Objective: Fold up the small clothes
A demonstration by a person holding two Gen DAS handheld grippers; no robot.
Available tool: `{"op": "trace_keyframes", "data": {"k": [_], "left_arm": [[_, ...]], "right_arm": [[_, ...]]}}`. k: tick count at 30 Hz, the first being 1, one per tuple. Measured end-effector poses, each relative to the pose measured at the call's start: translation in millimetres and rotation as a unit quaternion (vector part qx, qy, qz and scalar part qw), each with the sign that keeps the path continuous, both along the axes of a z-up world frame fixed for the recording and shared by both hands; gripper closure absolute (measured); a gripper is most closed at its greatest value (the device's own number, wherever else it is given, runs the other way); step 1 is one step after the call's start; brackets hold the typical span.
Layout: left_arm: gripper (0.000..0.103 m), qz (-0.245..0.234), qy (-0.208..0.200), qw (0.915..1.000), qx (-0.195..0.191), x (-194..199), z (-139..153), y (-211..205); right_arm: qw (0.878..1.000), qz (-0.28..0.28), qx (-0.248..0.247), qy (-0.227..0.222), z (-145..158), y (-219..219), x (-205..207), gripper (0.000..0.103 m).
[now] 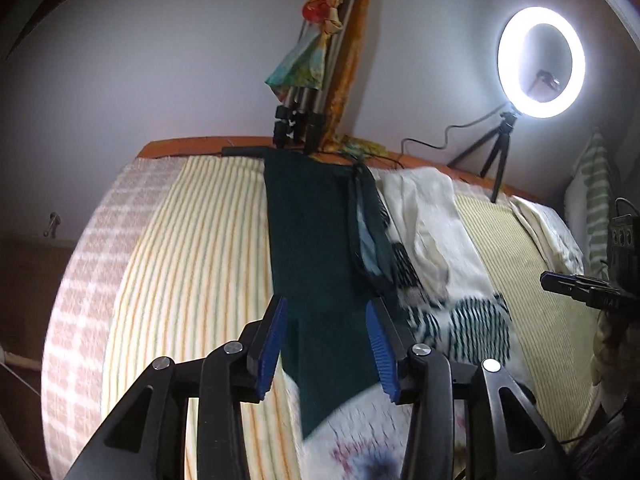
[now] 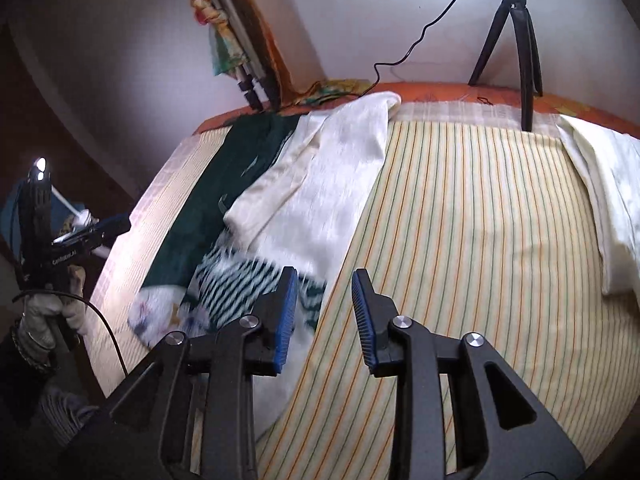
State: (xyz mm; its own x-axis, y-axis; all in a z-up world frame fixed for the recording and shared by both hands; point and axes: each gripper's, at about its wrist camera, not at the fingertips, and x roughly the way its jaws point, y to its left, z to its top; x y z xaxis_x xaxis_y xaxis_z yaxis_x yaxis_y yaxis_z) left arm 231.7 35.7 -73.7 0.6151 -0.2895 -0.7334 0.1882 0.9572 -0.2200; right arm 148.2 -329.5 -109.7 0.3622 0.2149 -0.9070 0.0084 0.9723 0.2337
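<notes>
Your left wrist camera looks steeply down along its blue-padded fingers, close above the striped bed, facing the far wall and ring light. Your right wrist camera tilts down more steeply over the same bed. Both views share the dark green garment, white cloth and small tripod.
</notes>
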Motion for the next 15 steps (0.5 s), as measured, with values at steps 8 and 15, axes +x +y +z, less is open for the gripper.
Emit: {"op": "trace_keyframes", "data": {"k": [8, 15], "left_arm": [[0.054, -0.002, 0.029, 0.9995, -0.01, 83.8, -15.4, 7.2], [0.053, 0.004, 0.045, 0.9988, -0.017, 147.3, -39.4, 10.7]], "right_arm": [[0.995, -0.046, 0.086, 0.023, -55.1, -46.5, 97.8, 0.072], [0.987, -0.071, 0.142, 0.023, -92.7, -70.9, 157.2, 0.071]]}}
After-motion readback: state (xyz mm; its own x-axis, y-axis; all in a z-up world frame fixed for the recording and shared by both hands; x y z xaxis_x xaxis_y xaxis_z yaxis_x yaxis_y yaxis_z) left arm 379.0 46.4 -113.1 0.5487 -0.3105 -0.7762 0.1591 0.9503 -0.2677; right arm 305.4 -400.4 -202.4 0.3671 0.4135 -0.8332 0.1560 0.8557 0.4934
